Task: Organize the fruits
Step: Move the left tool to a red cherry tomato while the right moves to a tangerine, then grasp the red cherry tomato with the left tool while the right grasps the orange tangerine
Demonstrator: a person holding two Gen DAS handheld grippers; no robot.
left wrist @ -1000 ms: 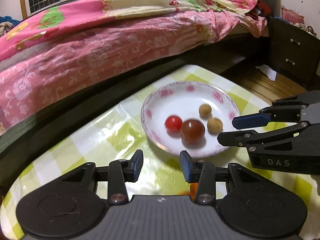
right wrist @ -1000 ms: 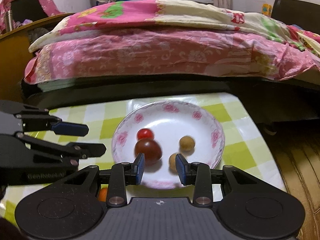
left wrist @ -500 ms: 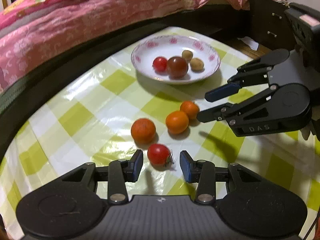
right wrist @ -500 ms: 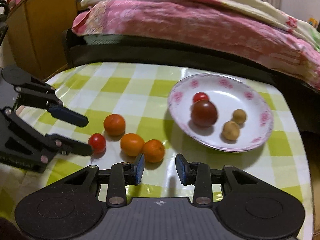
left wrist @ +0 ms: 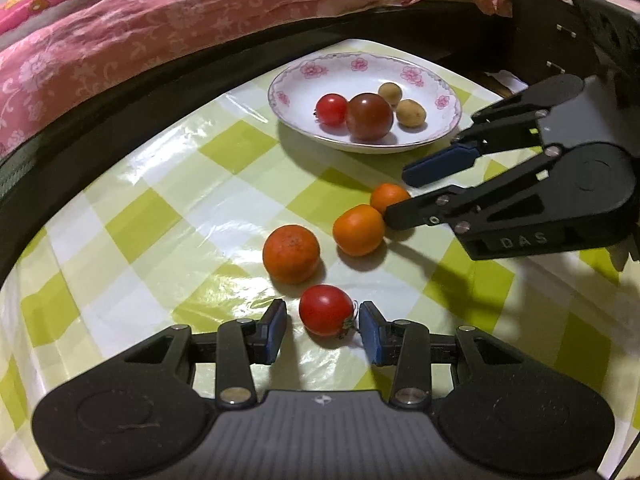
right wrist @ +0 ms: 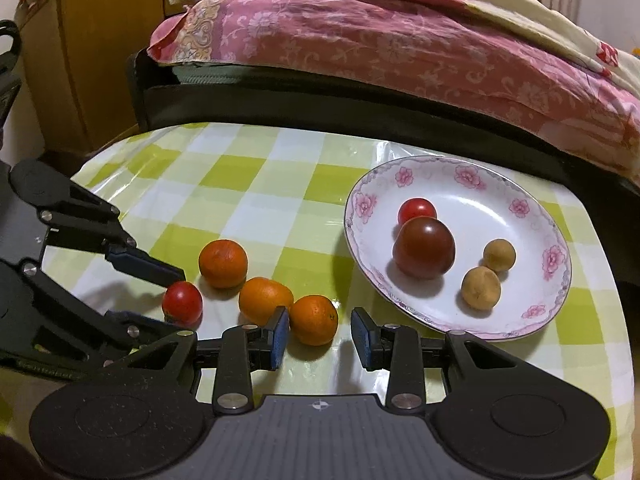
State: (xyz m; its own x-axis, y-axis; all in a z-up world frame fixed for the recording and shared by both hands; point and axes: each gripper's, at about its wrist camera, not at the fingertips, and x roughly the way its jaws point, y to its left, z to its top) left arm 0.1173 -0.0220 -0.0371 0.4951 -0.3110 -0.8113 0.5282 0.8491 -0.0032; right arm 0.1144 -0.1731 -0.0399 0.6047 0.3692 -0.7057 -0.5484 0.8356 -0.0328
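Observation:
A red tomato (left wrist: 326, 310) lies on the green-checked tablecloth between the fingers of my left gripper (left wrist: 323, 330), which is open with a small gap on each side. Three oranges lie beside it. The nearest orange (right wrist: 314, 320) sits between the fingers of my right gripper (right wrist: 320, 332), against the left pad and apart from the right one, so this gripper is open too. Further left lie the middle orange (right wrist: 264, 300) and the largest orange (right wrist: 223, 264). The flowered plate (right wrist: 460, 200) holds a small red tomato (right wrist: 417, 210), a dark tomato (right wrist: 424, 248) and two tan fruits (right wrist: 480, 288).
A bed with a pink quilt (right wrist: 400, 52) and a dark frame (left wrist: 140, 112) runs close along the table's far edge. A wooden cabinet (right wrist: 80, 60) stands at the far left. Dark drawers (left wrist: 560, 52) stand beyond the plate. The plate sits near the table's right edge.
Both views have swung down from the plate to the loose fruit on the cloth. Both grippers have come lower and closer, the left around the tomato and the right around an orange.

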